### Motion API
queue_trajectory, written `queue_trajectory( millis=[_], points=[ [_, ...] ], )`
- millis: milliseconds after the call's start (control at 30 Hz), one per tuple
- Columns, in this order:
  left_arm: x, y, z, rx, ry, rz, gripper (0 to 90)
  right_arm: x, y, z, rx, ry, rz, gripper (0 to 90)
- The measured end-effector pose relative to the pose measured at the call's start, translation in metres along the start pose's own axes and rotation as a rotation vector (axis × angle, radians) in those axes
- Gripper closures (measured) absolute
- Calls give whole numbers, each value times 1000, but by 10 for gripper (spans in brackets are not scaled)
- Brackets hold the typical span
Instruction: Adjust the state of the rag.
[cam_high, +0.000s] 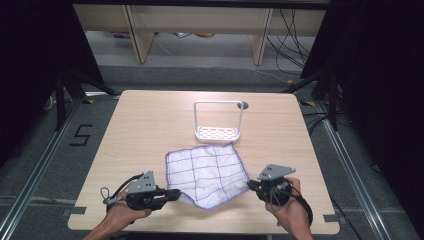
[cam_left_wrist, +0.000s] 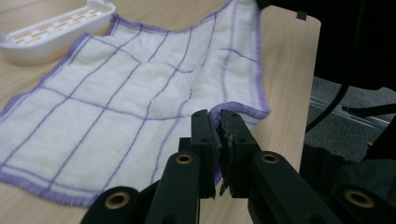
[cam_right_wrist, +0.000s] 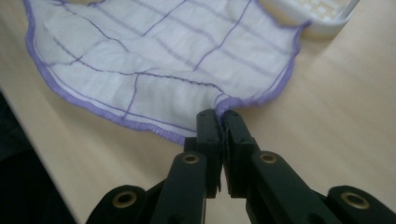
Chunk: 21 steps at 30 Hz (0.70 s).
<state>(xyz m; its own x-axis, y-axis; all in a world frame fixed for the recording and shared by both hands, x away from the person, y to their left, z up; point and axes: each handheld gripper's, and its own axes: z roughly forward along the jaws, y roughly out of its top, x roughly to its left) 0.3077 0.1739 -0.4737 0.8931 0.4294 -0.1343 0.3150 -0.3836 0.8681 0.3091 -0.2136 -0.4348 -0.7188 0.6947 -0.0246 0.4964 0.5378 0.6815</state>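
A white cloth (cam_high: 207, 172) with a purple grid and purple hem lies spread on the wooden table (cam_high: 145, 125), near its front edge. My left gripper (cam_high: 176, 194) is shut on the cloth's near left corner; in the left gripper view the hem (cam_left_wrist: 219, 119) is pinched between the jaws of that gripper (cam_left_wrist: 217, 116). My right gripper (cam_high: 251, 185) is shut on the right corner, and in the right gripper view the cloth (cam_right_wrist: 154, 60) spreads away from this gripper (cam_right_wrist: 221, 115). The far corner touches a white rack.
A white plastic rack (cam_high: 218, 131) with a slotted base and a tall loop handle stands just behind the cloth, also seen as a tray edge (cam_left_wrist: 51, 35) (cam_right_wrist: 322, 18). A small dark hole (cam_high: 244, 105) sits at the table's back. Table edges lie close beside both hands.
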Motion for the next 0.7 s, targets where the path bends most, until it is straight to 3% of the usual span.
queue_trajectory(
  millis=[33, 100, 167, 233, 267, 333, 400, 467, 500, 567, 600, 633, 700],
  points=[
    [-1, -3, -1, 13, -3, -23, 839, 5, -8, 0, 10, 19, 13, 871],
    [0, -11, -3, 21, -7, -27, 839, 12, -19, 2, 18, 26, 8, 870],
    [-1, -16, -5, 25, -25, -61, 839, 18, -28, 2, 69, 35, 2, 869],
    [-4, -19, -6, 39, -17, -56, 839, 22, -37, 6, 90, 45, -35, 868],
    [-4, -21, -7, 57, -8, -31, 838, 25, -39, 6, 105, 49, 0, 867],
    [-6, -24, -8, 80, 13, -15, 838, 30, -43, 9, 131, 56, 12, 862],
    [-6, -28, -8, 77, 1, -28, 838, 31, -46, 11, 140, 53, 1, 855],
    [-6, -32, -8, 116, 0, -2, 833, 32, -48, 13, 162, 62, 9, 837],
    [-8, -34, -7, 112, 4, -30, 825, 32, -48, 13, 168, 56, 5, 803],
    [-7, -38, -7, 143, -1, -12, 809, 32, -48, 12, 159, 46, 35, 730],
    [-8, -40, -6, 147, -10, -34, 803, 30, -48, 12, 156, 43, 24, 706],
    [-7, -40, -6, 148, -16, -31, 784, 30, -47, 11, 142, 33, 48, 660],
    [-7, -39, -8, 133, 2, -69, 648, 26, -45, 5, 117, 12, 63, 561]
  ],
)
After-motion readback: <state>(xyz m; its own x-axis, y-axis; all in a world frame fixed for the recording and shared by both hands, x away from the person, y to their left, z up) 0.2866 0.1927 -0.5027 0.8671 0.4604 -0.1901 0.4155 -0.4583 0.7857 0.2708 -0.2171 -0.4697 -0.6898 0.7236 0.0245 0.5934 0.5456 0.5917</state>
